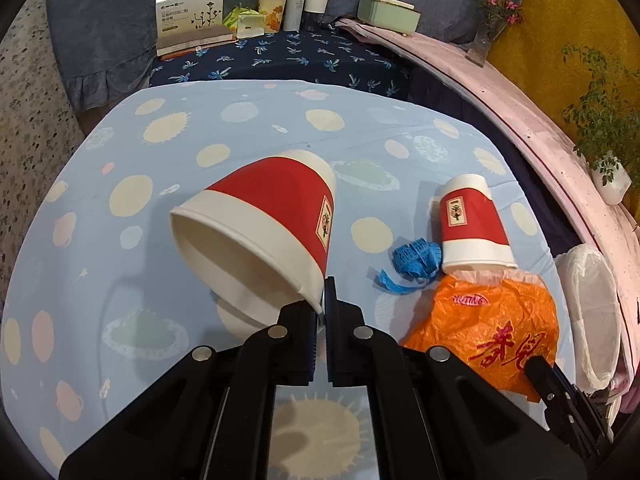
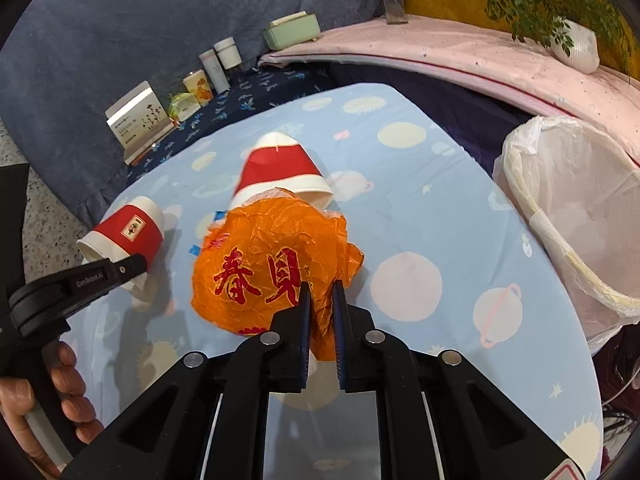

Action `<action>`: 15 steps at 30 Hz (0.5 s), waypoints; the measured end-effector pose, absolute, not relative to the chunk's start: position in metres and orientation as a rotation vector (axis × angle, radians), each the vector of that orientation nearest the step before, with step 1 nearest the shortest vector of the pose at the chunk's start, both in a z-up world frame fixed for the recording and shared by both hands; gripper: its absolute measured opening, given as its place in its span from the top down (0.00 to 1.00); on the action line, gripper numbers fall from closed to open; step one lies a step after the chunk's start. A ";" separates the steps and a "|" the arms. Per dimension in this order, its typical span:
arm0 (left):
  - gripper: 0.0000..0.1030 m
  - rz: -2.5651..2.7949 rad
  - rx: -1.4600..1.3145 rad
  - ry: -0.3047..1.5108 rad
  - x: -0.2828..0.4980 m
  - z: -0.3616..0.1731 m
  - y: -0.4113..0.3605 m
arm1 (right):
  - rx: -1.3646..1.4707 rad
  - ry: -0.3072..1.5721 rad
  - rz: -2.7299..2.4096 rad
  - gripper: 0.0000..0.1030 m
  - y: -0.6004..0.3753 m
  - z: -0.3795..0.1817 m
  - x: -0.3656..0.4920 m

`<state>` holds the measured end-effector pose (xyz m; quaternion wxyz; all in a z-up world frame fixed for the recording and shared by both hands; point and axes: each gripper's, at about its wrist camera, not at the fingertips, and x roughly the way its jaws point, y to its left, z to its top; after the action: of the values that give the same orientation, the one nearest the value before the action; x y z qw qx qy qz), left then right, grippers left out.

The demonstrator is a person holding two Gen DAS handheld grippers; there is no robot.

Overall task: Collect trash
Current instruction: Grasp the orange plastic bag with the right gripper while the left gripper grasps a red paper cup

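Note:
My left gripper [image 1: 322, 304] is shut on the rim of a red and white paper cup [image 1: 260, 224] and holds it tilted above the table; the cup also shows in the right wrist view [image 2: 124, 236]. My right gripper [image 2: 320, 300] is shut on a crumpled orange plastic bag [image 2: 272, 264], which also shows in the left wrist view [image 1: 488, 328]. A second red and white cup [image 1: 472, 228] lies on its side behind the bag; it also shows in the right wrist view [image 2: 280, 172]. A blue ribbon scrap [image 1: 416, 260] lies beside it.
A bin lined with a white bag [image 2: 568, 208] stands at the table's right edge. The table has a light blue planet-print cloth [image 2: 420, 208]. Boxes and tins [image 1: 192, 12] stand on a dark cloth behind. A pink ledge [image 1: 500, 92] with plants runs along the right.

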<state>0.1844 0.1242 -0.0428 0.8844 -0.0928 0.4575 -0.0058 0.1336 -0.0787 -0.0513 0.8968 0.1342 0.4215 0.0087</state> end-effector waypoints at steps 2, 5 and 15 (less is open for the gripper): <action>0.97 -0.016 -0.195 0.946 0.177 -0.037 0.123 | 0.278 0.856 0.022 0.90 -0.078 -0.043 0.129; 0.97 -0.027 -0.193 0.934 0.166 -0.028 0.119 | 0.282 0.833 0.022 0.90 -0.080 -0.032 0.121; 0.97 -0.092 -0.150 0.895 0.130 -0.002 0.089 | 0.305 0.761 0.016 0.90 -0.095 -0.002 0.096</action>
<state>0.1299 0.0890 -0.0018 0.8978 -0.0724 0.4322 -0.0442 0.0957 -0.0952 -0.0025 0.9170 0.1483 0.3702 0.0078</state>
